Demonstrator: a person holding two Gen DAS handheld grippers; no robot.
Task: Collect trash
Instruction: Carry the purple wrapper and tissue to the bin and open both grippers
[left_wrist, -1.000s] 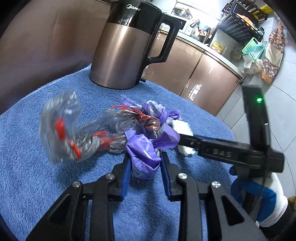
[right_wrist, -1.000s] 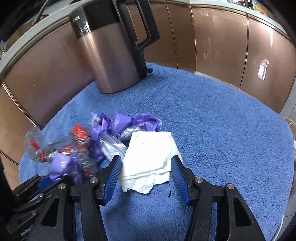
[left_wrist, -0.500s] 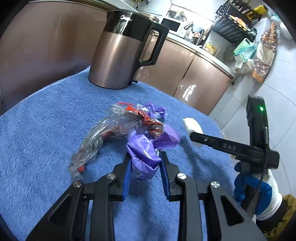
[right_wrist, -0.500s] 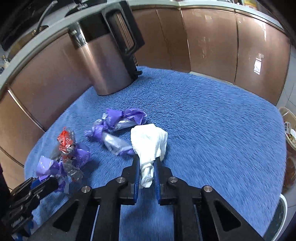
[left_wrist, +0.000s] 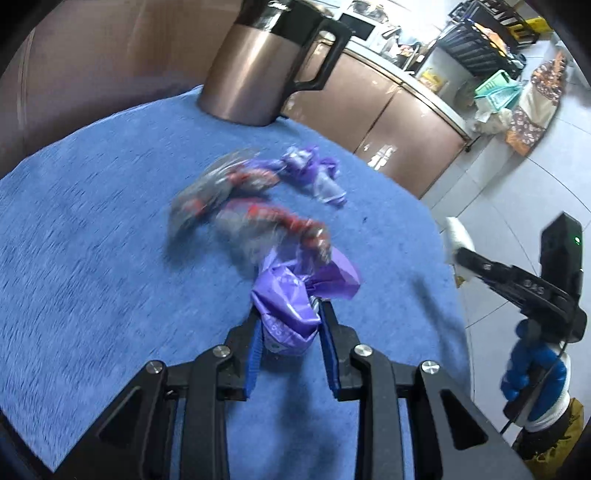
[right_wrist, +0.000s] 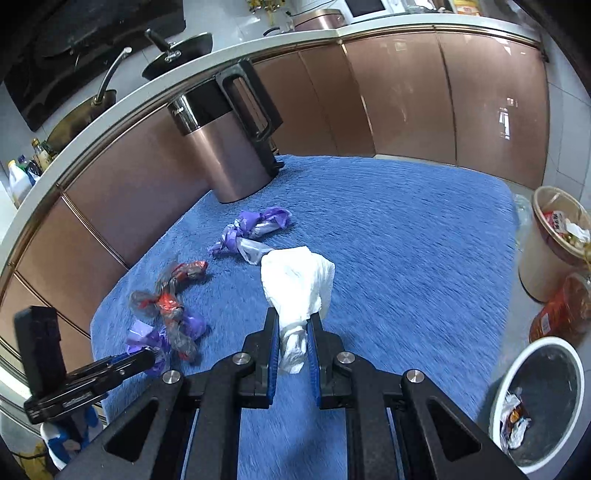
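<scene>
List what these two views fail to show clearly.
- Left wrist view: the clear red-printed wrapper is motion-blurred; print unreadable.
- Left wrist view: the white tissue is mostly hidden by the right gripper.
- Right wrist view: the white bin is cut off by the edge.

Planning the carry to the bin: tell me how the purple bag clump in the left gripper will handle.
The purple bag clump looks like thin crumpled film, so probably floppy and light. A clear red-printed wrapper trails from it, blurred, so it likely swings. The left gripper pinches only one end; it might slip.

Bright even light, fisheye edges, motion blur
</scene>
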